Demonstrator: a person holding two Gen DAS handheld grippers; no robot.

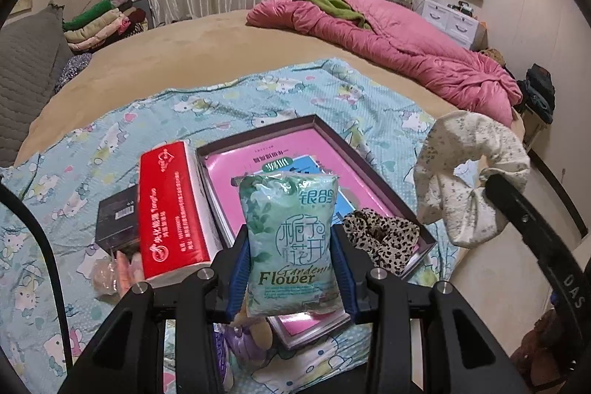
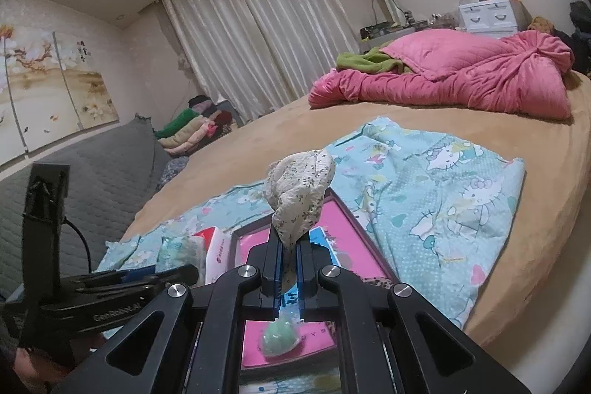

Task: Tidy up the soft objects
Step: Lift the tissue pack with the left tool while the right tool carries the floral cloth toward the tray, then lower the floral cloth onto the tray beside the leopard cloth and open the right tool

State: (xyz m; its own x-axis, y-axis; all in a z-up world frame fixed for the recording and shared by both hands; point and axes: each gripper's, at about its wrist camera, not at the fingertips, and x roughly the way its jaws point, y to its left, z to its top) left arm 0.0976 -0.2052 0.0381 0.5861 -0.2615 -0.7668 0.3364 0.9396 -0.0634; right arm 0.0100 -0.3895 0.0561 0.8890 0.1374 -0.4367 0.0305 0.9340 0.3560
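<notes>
My left gripper (image 1: 291, 264) is shut on a green "Gardenia Flower" tissue pack (image 1: 291, 239), held upright above the near end of a dark box lid with a pink lining (image 1: 328, 150). A leopard-print scrunchie (image 1: 384, 235) lies in the box. My right gripper (image 2: 288, 268) is shut on a white floral scrunchie (image 2: 299, 198), held above the box (image 2: 347, 239); it also shows in the left wrist view (image 1: 465, 172). A green soft ball (image 2: 280, 338) lies in the box below my right gripper.
A red tissue pack (image 1: 173, 209) and a black box (image 1: 116, 220) lie left of the box on a Hello Kitty cloth (image 1: 258, 98). A pink quilt (image 1: 399, 43) lies at the far side of the bed. Small items (image 1: 110, 276) lie near my left gripper.
</notes>
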